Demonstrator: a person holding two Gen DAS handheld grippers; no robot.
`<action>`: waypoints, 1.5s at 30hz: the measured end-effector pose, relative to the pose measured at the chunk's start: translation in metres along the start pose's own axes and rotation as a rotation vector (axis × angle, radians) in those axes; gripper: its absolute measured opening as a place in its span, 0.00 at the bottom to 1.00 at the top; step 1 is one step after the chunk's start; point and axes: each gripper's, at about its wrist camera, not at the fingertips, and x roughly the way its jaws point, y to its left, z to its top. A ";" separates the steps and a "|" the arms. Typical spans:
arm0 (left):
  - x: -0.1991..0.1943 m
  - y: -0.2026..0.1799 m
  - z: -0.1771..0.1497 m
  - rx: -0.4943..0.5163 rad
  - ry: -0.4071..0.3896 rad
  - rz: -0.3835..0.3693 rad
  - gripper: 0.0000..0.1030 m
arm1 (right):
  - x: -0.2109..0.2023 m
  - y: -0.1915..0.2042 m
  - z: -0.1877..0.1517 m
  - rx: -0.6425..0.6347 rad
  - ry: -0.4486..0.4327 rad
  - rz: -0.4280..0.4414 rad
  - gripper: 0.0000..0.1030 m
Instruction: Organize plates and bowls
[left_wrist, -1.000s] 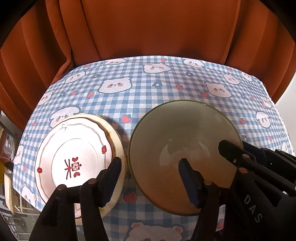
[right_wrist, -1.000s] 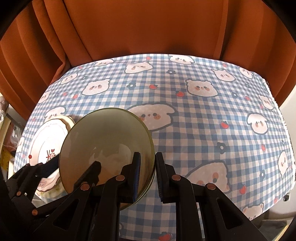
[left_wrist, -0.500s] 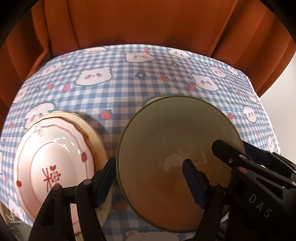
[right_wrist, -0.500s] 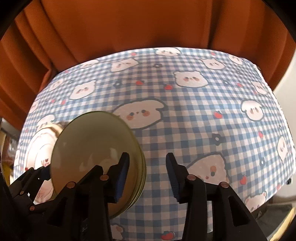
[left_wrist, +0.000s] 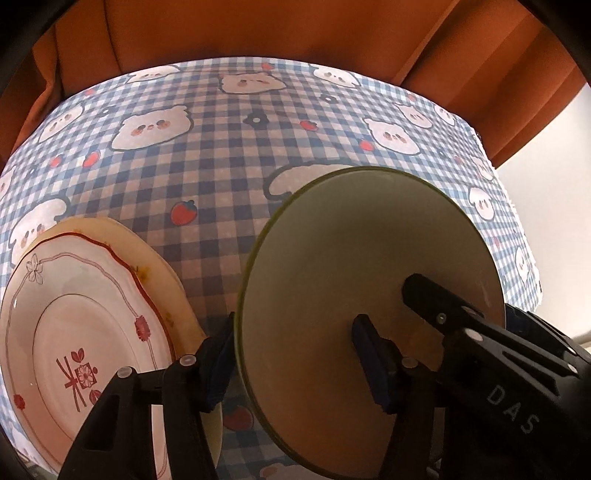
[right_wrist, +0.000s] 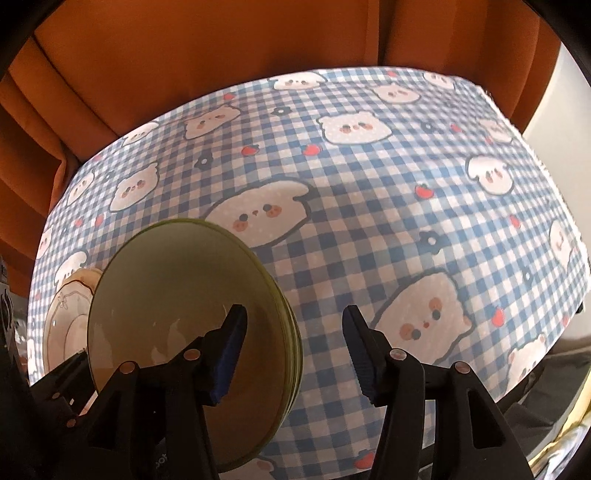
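A stack of green bowls sits near the table's front edge and also shows in the right wrist view. My left gripper is open, its jaws astride the bowls' near left rim, one finger inside and one outside. My right gripper is open, its jaws astride the bowls' right rim. A white plate with red trim lies on a cream plate to the left of the bowls; both show in the right wrist view.
The table carries a blue checked cloth with bears. An orange curtain hangs behind it. The table's right edge drops off beside a pale wall.
My right gripper has opened, from nearly shut on the bowl rim to wide apart. Both cameras have moved closer to the bowls. The left gripper stays open around the rim.
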 end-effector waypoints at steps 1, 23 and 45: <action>0.000 0.001 0.001 0.001 0.003 -0.003 0.60 | 0.002 -0.001 0.000 0.010 0.004 0.009 0.57; -0.001 -0.015 0.002 -0.036 0.000 0.134 0.56 | 0.036 -0.009 0.018 -0.047 0.148 0.334 0.41; -0.053 -0.055 -0.009 -0.129 -0.092 0.175 0.55 | -0.018 -0.029 0.028 -0.165 0.125 0.389 0.41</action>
